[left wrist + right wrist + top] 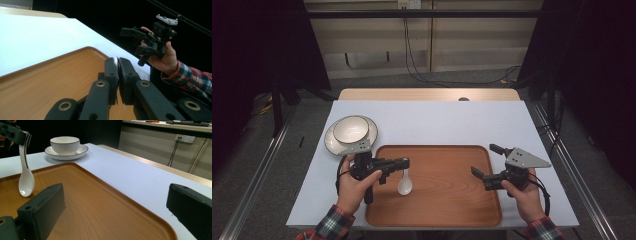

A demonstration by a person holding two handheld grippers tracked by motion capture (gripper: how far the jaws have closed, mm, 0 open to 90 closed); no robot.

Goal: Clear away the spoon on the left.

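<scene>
Clamping tight on the handle of a white spoon (405, 184), left gripper (404, 163) over the wooden tray (447, 200), spoon hanging bowl-down above the tray's left part. Right gripper (485, 161) jaws wide apart, holding nothing, above the tray's right edge. Bowl (350, 129) on plate (330, 142) beyond the tray's far left corner.

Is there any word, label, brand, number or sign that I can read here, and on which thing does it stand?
None can be read: no print shows on the white spoon, bowl, saucer, wooden tray, white table cover or wall sockets.
</scene>
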